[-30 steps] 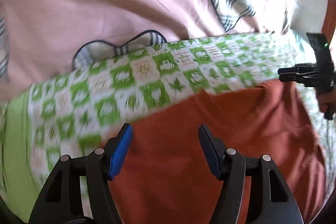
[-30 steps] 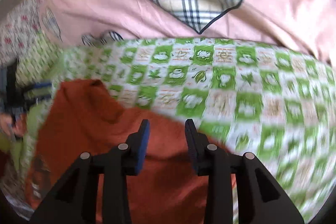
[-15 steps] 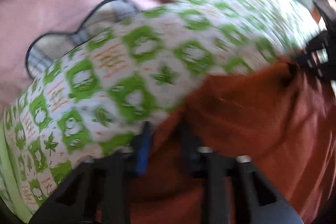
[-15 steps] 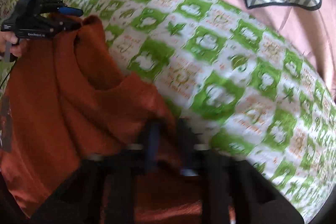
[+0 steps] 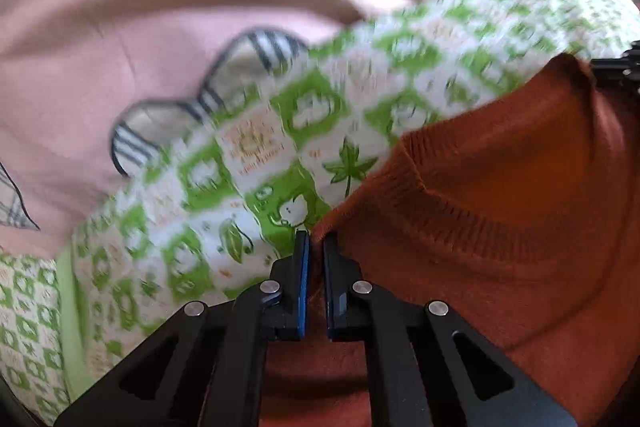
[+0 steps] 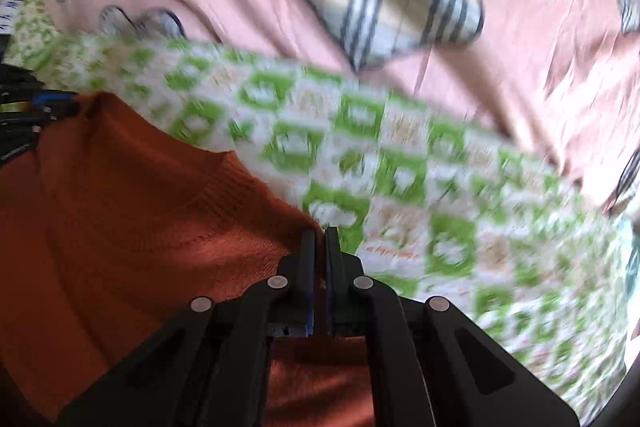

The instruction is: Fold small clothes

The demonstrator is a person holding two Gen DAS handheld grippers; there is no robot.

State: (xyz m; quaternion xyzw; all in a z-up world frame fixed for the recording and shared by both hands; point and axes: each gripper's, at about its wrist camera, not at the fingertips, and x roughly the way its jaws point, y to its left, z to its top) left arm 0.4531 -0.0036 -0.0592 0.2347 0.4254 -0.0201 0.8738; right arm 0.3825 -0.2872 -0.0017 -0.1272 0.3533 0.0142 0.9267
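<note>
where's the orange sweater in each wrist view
Left wrist: the orange sweater fills the lower right, its edge pinched in the left gripper.
Right wrist: it fills the lower left, pinched in the right gripper.
Shared landmark: the green checked blanket beyond it.

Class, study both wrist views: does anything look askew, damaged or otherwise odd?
Nothing looks damaged. The orange sweater hangs slack and bunched between the left gripper and right gripper, each clamped on an edge.
</note>
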